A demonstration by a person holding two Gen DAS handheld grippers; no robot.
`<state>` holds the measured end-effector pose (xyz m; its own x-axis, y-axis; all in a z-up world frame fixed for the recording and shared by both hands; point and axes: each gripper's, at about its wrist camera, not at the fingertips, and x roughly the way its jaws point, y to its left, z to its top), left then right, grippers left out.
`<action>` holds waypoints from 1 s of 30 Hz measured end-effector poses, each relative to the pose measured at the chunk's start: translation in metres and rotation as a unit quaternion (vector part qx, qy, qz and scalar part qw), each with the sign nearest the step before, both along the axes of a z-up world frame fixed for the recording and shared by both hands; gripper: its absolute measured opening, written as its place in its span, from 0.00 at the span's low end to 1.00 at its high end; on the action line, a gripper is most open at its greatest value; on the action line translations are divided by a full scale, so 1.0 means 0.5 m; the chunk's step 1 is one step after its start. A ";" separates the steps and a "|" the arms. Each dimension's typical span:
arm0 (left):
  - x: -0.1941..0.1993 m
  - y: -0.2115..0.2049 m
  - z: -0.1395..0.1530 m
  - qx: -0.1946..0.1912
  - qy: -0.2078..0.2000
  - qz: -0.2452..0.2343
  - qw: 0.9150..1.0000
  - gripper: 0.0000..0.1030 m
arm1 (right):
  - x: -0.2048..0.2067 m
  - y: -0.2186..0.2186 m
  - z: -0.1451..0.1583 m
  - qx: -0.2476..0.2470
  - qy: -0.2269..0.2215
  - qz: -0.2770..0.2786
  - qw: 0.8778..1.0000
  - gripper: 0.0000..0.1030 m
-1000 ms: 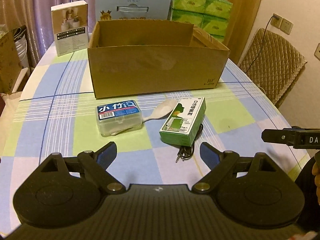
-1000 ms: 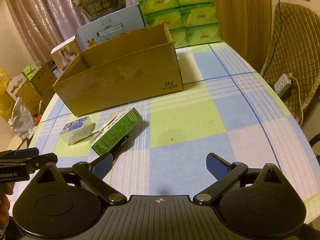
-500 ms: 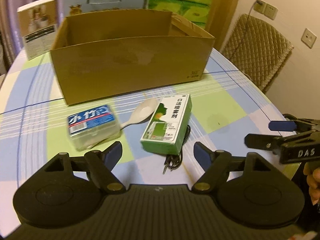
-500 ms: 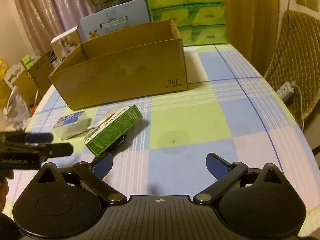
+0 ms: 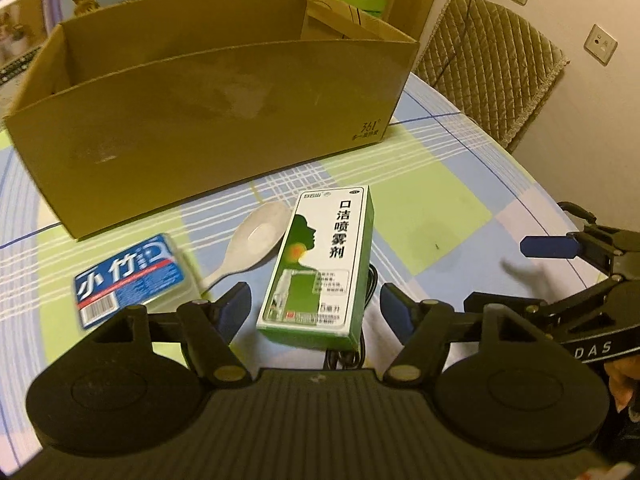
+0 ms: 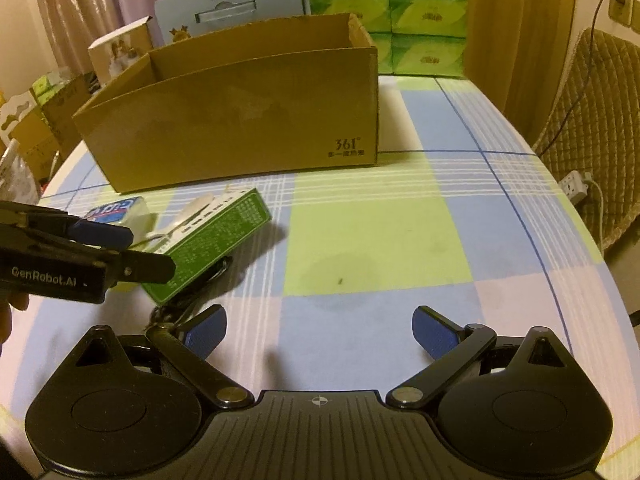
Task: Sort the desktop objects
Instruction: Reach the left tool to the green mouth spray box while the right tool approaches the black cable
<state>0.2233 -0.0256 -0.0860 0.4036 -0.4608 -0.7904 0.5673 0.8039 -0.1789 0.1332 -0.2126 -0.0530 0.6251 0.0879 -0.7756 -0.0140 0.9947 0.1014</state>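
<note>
While both tools hang empty, left gripper spread wide straddling the near end of the green spray box; right gripper likewise wide, off to the box's right. Box: flat, before the cardboard carton, spoon touching its left, cable beneath. Advice: close squarely on long sides, lift clear of cable.

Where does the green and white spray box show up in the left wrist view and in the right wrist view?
Left wrist: the green and white spray box lies low in the middle, white face up, between the open fingers of the left gripper.
Right wrist: the box lies left of the middle, its green side showing.
Shared landmark: the cardboard box behind it.
</note>
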 end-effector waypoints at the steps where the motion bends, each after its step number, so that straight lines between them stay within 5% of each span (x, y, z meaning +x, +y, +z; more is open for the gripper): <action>1: 0.007 -0.003 -0.005 0.000 0.003 -0.002 1.000 0.63 | 0.003 -0.002 -0.003 0.001 0.002 -0.002 1.000 0.94; 12: 0.043 -0.030 -0.033 0.008 0.019 -0.020 1.000 0.53 | 0.019 0.000 -0.017 -0.001 0.011 -0.004 1.000 0.94; 25: -0.058 0.078 -0.014 0.075 -0.016 0.040 0.996 0.51 | 0.032 0.060 -0.020 0.022 0.005 0.029 0.999 0.93; 30: -0.065 0.097 -0.018 0.069 -0.011 0.044 0.997 0.51 | 0.059 0.104 -0.035 0.040 0.010 0.043 0.998 0.80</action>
<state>0.1905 0.0229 -0.0950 0.4551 -0.3097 -0.8348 0.4956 0.8670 -0.0514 0.1629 -0.1605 -0.0703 0.5973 0.2031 -0.7759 -0.0960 0.9786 0.1822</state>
